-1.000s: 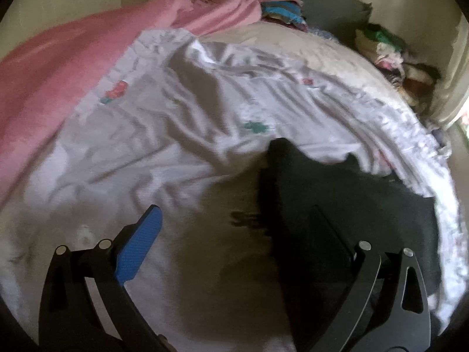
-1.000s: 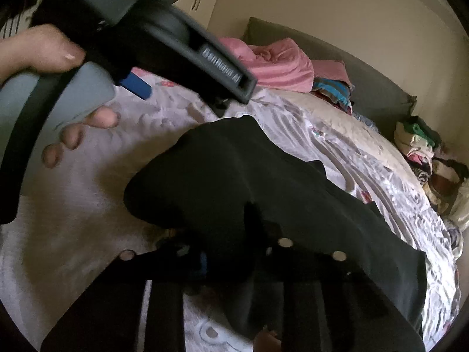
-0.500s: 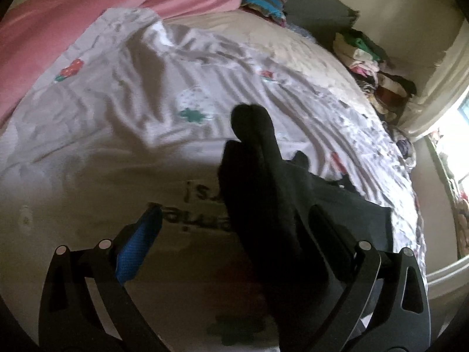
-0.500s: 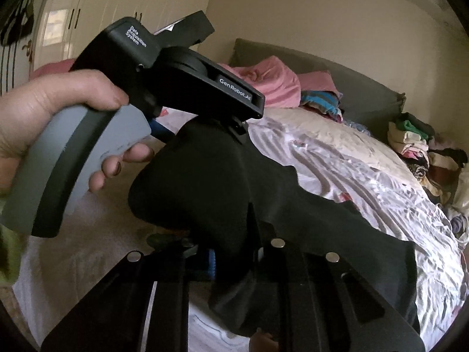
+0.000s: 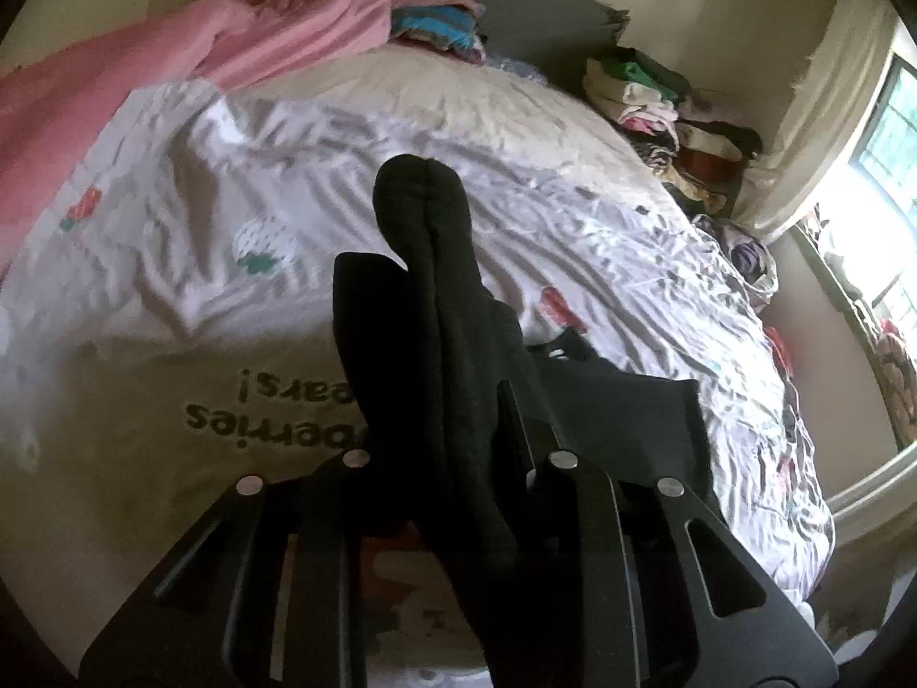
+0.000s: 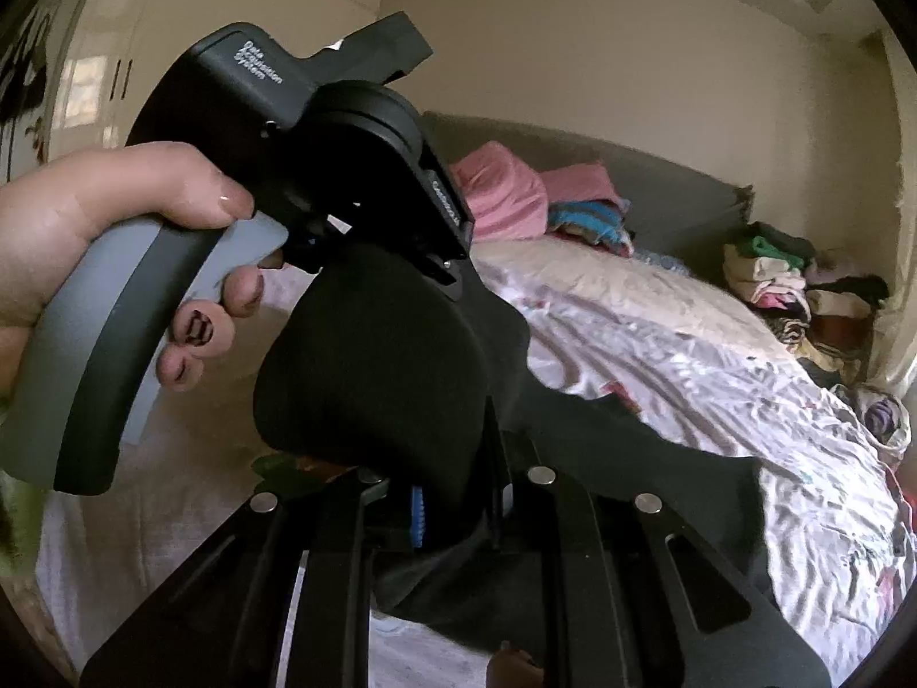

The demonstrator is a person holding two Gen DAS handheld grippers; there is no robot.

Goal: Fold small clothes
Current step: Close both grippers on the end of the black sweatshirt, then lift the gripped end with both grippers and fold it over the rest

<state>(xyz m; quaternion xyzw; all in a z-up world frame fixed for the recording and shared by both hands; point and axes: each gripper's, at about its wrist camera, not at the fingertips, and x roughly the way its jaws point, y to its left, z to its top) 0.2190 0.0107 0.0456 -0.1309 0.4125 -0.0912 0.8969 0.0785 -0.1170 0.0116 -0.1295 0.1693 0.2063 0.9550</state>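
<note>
A black garment [image 5: 441, 309] is held up above the bed, its folded edge standing up in the left wrist view. My left gripper [image 5: 453, 453] is shut on the black garment, which hides the fingertips. My right gripper [image 6: 453, 493] is shut on the same black garment [image 6: 378, 355], a bunched fold bulging above the fingers; the rest trails right onto the bed. The left gripper's body and the hand that holds it fill the upper left of the right wrist view.
The bed has a crumpled white printed sheet [image 5: 573, 218]. A pink blanket [image 5: 172, 57] lies at the far left. Folded pink and teal clothes [image 5: 435, 28] sit by the grey headboard. A pile of mixed clothes [image 5: 659, 103] lies far right by the curtain.
My left gripper, open a second ago, has shut on the black garment. Both grippers have lifted the garment off the sheet and drawn close together.
</note>
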